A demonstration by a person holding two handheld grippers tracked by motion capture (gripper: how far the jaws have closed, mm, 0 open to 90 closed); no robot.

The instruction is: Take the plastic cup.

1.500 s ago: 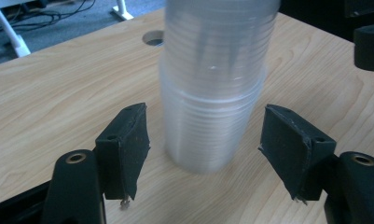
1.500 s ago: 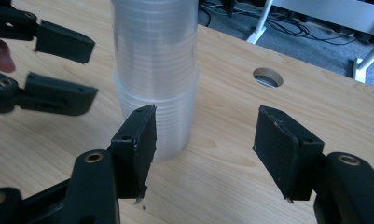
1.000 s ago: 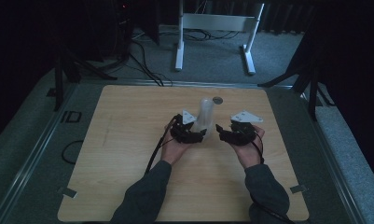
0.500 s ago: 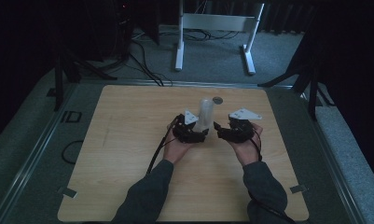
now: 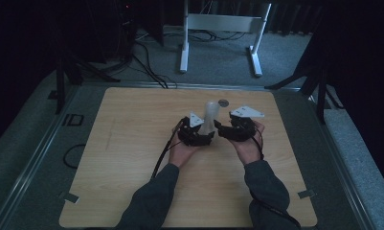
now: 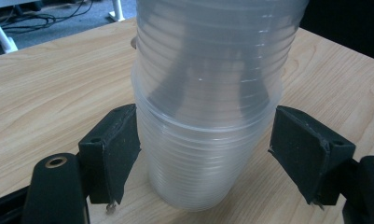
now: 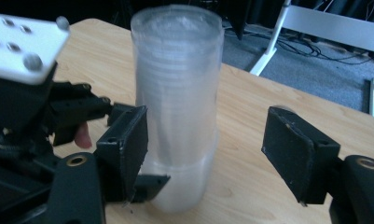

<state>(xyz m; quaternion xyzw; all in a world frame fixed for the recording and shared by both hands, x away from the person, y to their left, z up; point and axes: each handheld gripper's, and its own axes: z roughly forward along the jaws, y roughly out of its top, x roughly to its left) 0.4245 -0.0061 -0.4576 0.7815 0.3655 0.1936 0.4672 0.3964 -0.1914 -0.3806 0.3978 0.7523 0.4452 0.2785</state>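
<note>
A tall stack of clear plastic cups stands upside down in the middle of the wooden table. My left gripper reaches in from the left at the base of the stack. In the left gripper view the bottom cup sits between the two black pads with a thin gap at the right pad; these jaws have just been opening. My right gripper comes in from the right. Its jaws have just been opening too: one pad sits by the stack, the other stands well apart.
A small dark round disc lies on the table just behind the stack. Beyond the table's far edge stand a white metal frame and cables on grey carpet. Bare wood surrounds both hands.
The right hand has edged a little to the left, closer to the cup stack. The left hand and the stack have stayed where they were.
</note>
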